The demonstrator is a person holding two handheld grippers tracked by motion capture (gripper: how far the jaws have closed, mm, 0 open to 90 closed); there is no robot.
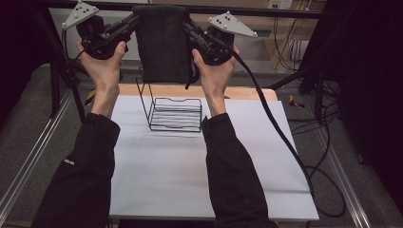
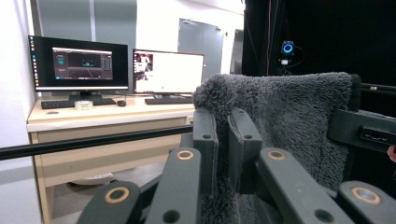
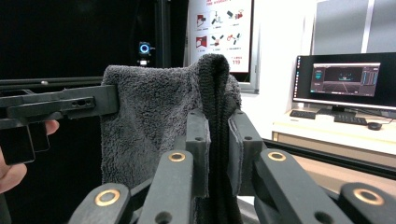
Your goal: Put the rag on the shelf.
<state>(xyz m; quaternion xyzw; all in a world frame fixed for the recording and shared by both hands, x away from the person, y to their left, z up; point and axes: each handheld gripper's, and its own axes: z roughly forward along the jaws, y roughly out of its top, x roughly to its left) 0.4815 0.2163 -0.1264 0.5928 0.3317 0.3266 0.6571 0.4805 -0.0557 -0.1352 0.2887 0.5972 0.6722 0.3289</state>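
Above the black wire rack [image 1: 173, 115] a dark grey towel [image 1: 161, 45] hangs — long axis vertical — with left gripper [image 1: 129, 24] and right gripper [image 1: 189, 28] each clamped on an upper corner.

The towel [image 1: 161, 42] was dark grey, perhaps charcoal in the dim light; the wire rack [image 1: 173, 114] black; the table [image 1: 157, 175] white.

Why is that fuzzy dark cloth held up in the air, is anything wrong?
Nothing stands out. The dark grey fleece towel hangs straight between the left gripper and right gripper, above the upright black wire rack.
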